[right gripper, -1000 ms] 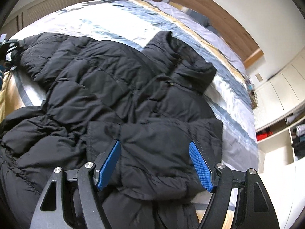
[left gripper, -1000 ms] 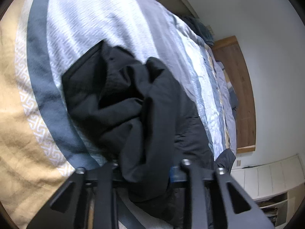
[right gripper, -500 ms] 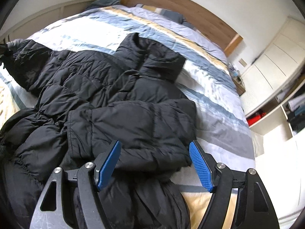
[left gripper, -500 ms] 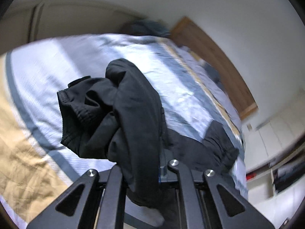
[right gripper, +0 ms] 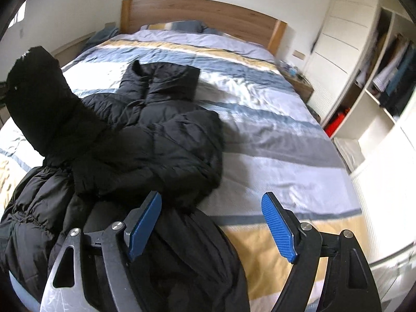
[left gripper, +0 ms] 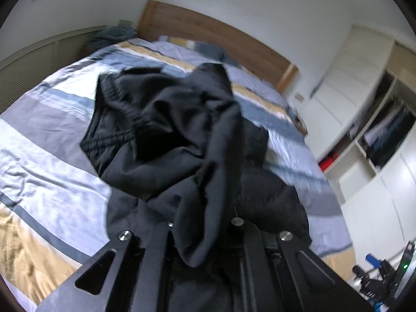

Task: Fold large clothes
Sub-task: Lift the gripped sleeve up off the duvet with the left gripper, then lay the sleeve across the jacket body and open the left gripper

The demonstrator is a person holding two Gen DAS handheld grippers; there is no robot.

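Black angular fingers with round silver screws, ribbed blue pads, triangular cut-outs in the frames

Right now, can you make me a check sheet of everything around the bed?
Surface: striped bedspread, wrinkled.
Job's things: black puffer jacket, spread on the bed, one sleeve raised.
Clutter: blue-grey cloth beside the headboard.
Grippers: left gripper shut on the sleeve; right gripper with jaws opening, nothing between the pads, over the jacket's edge.
Cables: some by dark gear on the floor, blurred.
Surroundings: wooden headboard, white wardrobe, open shelves with clothes.
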